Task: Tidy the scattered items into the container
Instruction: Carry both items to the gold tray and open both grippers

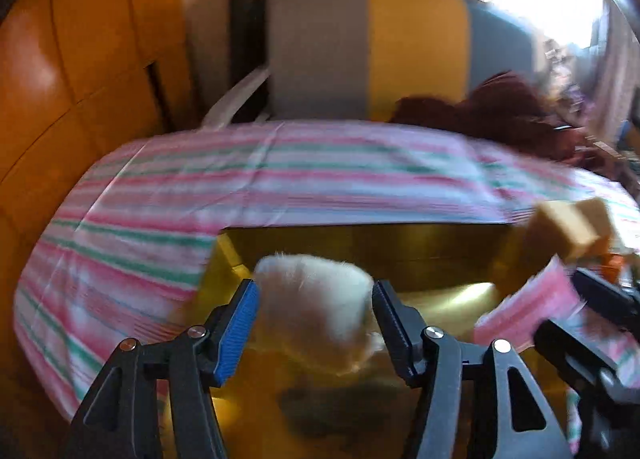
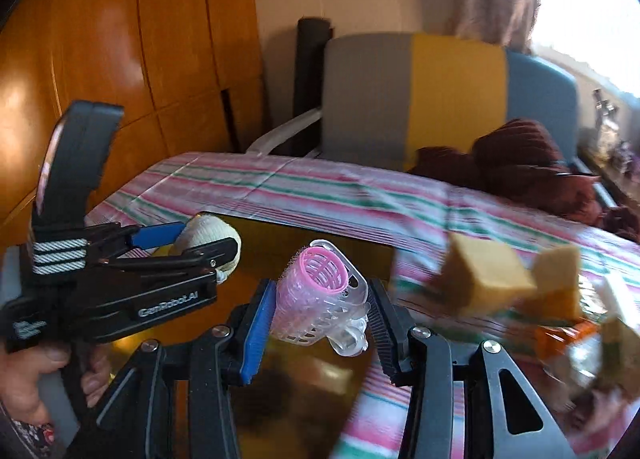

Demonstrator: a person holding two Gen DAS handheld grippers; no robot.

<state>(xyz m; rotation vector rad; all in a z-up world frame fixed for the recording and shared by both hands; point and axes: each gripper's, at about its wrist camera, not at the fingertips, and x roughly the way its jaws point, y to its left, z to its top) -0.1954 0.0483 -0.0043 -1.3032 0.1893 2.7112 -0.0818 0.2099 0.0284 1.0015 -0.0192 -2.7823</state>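
Note:
My left gripper (image 1: 314, 323) is shut on a white roll of bandage (image 1: 316, 303) and holds it over the open golden box (image 1: 420, 243). In the right wrist view the left gripper (image 2: 200, 245) shows at the left with the white roll (image 2: 212, 237) between its fingers. My right gripper (image 2: 320, 323) is shut on a pink hair roller in a clear plastic clip (image 2: 320, 295), above the golden box (image 2: 304, 235). Tan sponge blocks (image 2: 488, 279) and an orange item (image 2: 560, 335) lie on the striped cloth to the right.
The box sits on a bed with a pink, green and white striped cloth (image 1: 280, 175). A wooden wardrobe (image 1: 80, 59) stands on the left. A grey, yellow and blue chair (image 2: 440, 99) and a dark red garment (image 2: 520, 163) are behind.

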